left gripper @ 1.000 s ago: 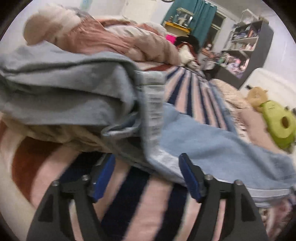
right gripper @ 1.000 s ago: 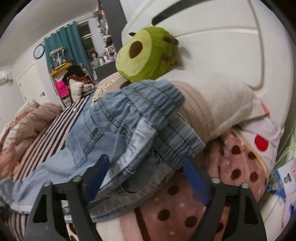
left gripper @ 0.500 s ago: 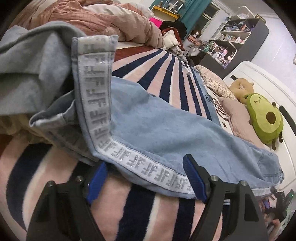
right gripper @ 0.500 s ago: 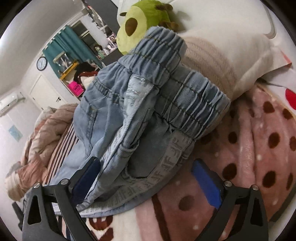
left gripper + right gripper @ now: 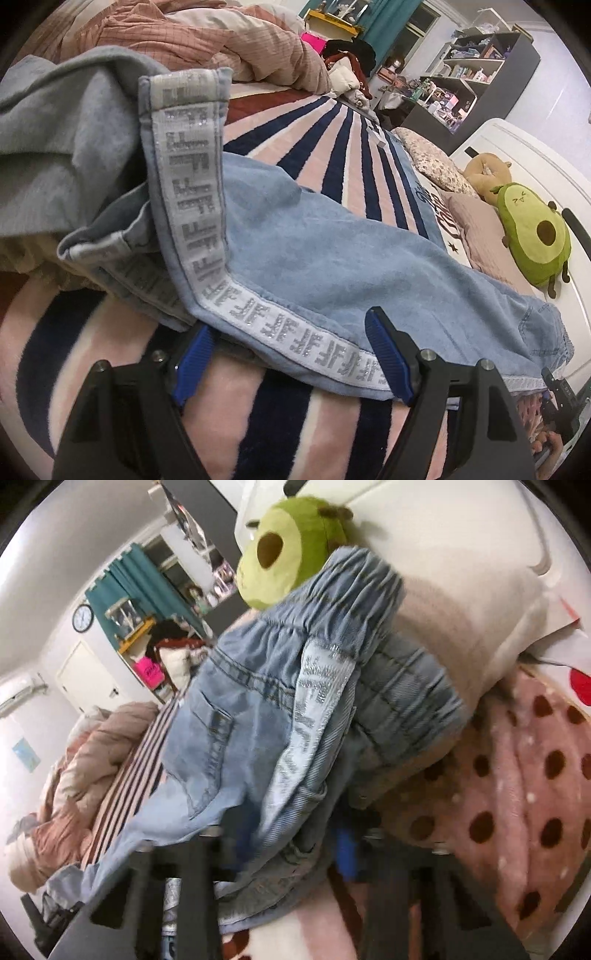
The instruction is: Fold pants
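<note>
The light blue pants (image 5: 332, 251) lay stretched along the striped blanket (image 5: 343, 147), hem end draped over a grey garment (image 5: 66, 147). The left gripper (image 5: 291, 354) sat wide open at the logo side stripe (image 5: 280, 328), gripping nothing. The right gripper (image 5: 291, 845) was blurry near the waistband (image 5: 369, 627); couldn't tell its state.
</note>
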A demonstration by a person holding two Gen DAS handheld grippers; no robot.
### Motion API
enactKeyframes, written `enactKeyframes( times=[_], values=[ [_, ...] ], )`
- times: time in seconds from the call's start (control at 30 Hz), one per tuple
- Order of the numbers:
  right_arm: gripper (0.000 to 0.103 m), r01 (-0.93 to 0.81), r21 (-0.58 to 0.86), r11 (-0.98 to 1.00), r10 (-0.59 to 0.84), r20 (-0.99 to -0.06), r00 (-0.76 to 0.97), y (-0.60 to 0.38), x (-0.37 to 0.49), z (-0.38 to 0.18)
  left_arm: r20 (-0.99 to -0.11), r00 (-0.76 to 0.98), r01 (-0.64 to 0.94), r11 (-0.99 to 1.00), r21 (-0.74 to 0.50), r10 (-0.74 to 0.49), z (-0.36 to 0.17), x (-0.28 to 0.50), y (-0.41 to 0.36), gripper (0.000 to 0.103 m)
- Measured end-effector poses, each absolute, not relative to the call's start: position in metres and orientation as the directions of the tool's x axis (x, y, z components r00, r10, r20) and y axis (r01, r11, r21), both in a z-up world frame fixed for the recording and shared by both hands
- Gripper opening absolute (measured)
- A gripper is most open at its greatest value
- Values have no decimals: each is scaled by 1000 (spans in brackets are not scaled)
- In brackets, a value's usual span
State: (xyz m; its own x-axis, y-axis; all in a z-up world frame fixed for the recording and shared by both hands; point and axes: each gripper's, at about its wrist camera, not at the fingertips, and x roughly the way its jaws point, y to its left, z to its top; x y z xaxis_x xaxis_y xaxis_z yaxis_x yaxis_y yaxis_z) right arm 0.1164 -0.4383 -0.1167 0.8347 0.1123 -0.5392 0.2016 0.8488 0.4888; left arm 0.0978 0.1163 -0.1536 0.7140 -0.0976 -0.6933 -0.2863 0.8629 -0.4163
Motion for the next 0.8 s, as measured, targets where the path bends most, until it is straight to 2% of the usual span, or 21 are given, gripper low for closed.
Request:
enactKeyframes(
  times=[0.03,0.13,0.63,0.8],
  values=[
    [12,198,486,851,106,-528,842,-438,112,-114,-691,715,-283,863,-420,-102,-153,97,116,77],
    [8,192,446,874,67,-502,862,-433,100,-102,-682,720,-260,864,-431,-124,-148,91,115,77],
    [6,223,402,888,-50,-399,916,-450,4,-56,-669,719,-235,838,-492,-191,-144,52,116,77],
    [6,272,344,899,-141,-360,922,-457,-25,-33,-652,725,-237,810,-536,-220,-148,43,122,81]
  ],
)
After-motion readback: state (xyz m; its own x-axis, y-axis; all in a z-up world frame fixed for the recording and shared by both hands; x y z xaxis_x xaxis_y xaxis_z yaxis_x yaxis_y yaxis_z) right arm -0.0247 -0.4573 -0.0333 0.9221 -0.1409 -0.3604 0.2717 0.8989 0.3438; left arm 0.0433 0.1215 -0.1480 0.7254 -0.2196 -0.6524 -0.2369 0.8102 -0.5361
